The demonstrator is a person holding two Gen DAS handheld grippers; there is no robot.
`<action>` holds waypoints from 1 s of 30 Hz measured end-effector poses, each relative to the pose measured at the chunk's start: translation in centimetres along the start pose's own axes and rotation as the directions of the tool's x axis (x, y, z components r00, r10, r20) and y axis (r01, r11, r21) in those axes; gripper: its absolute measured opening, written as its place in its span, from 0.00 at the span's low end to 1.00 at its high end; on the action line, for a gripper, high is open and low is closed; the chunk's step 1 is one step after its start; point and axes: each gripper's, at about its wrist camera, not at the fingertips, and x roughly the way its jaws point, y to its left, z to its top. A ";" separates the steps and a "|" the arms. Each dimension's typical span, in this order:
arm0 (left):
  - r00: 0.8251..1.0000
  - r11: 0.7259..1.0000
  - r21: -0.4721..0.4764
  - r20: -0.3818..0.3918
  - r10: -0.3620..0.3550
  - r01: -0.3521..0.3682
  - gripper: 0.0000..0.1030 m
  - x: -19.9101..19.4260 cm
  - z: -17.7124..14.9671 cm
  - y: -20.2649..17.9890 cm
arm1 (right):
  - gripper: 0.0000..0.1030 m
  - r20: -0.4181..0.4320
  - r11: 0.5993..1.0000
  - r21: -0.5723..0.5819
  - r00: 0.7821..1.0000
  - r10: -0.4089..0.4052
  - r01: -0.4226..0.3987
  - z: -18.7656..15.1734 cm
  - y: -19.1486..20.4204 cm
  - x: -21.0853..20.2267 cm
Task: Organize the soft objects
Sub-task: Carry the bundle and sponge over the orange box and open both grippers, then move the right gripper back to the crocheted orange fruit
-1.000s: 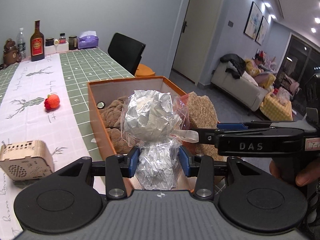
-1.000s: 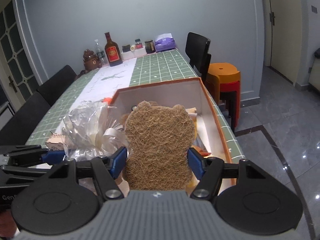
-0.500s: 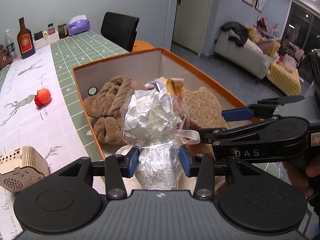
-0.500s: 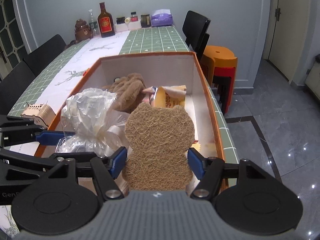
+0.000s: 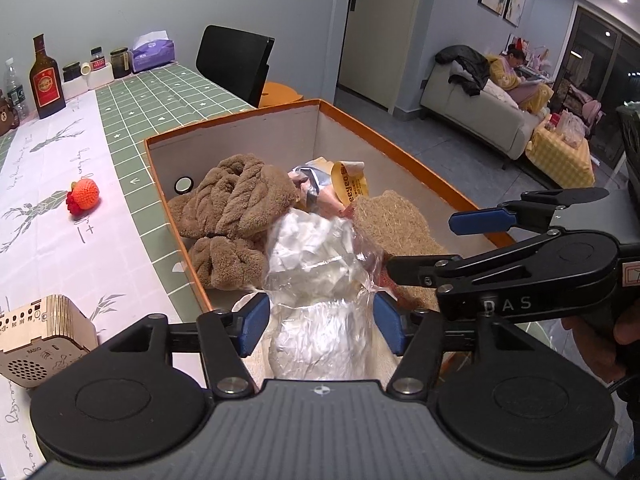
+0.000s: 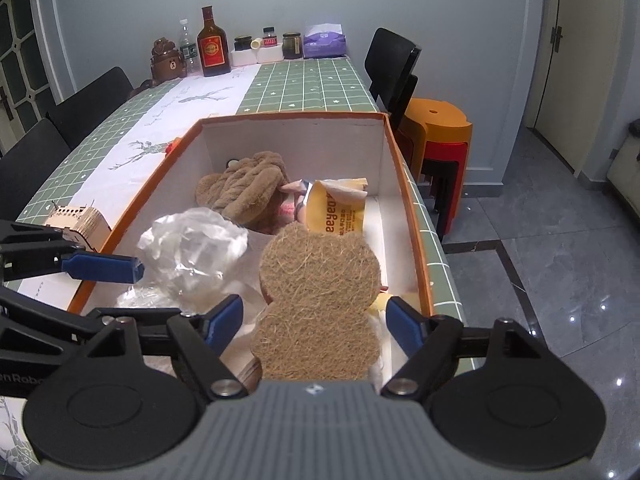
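Observation:
An orange box [image 5: 404, 152] with white walls [image 6: 288, 148] stands on the table. Inside lie a brown towel [image 5: 236, 204], also in the right wrist view [image 6: 248, 188], and a yellow packet [image 6: 336, 208]. My left gripper [image 5: 320, 316] is open around a foil bundle in clear plastic [image 5: 320, 264] that rests in the box's near end. My right gripper [image 6: 314, 320] is open around a bear-shaped brown fibre pad [image 6: 320, 292] beside the bundle [image 6: 192, 248]. Neither pad pair touches its object.
A red knitted strawberry [image 5: 84, 196] and a wooden radio box [image 5: 40, 340] lie on the table left of the box. Bottles and jars [image 6: 214, 44] stand at the far end. A black chair [image 6: 392, 68] and orange stools [image 6: 436, 136] stand to the right.
Both grippers dropped into the box and opened. The foil bundle and the fibre pad now rest in the box, released from the pads.

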 end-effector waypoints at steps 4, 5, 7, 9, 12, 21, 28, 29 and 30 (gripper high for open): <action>1.000 1.000 -0.011 0.030 0.004 -0.004 0.61 -0.7 0.1 0.2 | 0.52 0.018 1.000 0.003 1.000 0.013 -0.013 0.0 0.2 -0.8; 0.999 1.000 -0.017 0.038 -0.002 0.003 0.54 -0.8 0.1 0.3 | 0.50 0.019 1.000 0.006 1.000 0.021 -0.021 0.0 0.2 -0.9; 0.999 1.000 -0.023 0.051 -0.011 0.012 0.43 -1.0 0.3 0.4 | 0.41 0.019 0.999 0.015 0.999 0.041 -0.041 0.0 0.2 -0.7; 0.999 1.000 -0.010 0.041 -0.006 0.006 0.38 -0.7 0.4 0.2 | 0.32 0.002 0.998 0.025 0.999 0.054 -0.054 0.0 0.1 -0.2; 1.000 1.000 -0.007 0.013 -0.004 0.004 0.28 0.4 0.4 0.1 | 0.27 -0.039 0.997 0.046 0.997 0.068 -0.067 -0.3 0.0 1.1; 1.000 0.999 -0.040 0.006 -0.004 0.004 0.23 1.0 0.0 0.6 | 0.28 -0.047 0.997 0.052 0.997 0.053 -0.051 -0.5 0.1 1.5; 0.997 0.997 -0.071 0.077 0.003 0.002 0.23 -1.6 0.0 1.6 | 0.28 0.027 0.999 -0.008 0.999 0.037 -0.036 0.8 1.9 -0.7; 0.996 0.997 -0.077 0.088 0.007 0.000 0.23 -1.9 0.0 1.9 | 0.29 0.038 0.999 -0.023 0.999 0.037 -0.036 1.1 2.4 -1.0; 0.995 0.997 -0.083 0.098 0.014 -0.006 0.23 -2.3 0.0 2.2 | 0.29 0.048 0.999 -0.039 0.998 0.040 -0.038 1.4 2.9 -1.2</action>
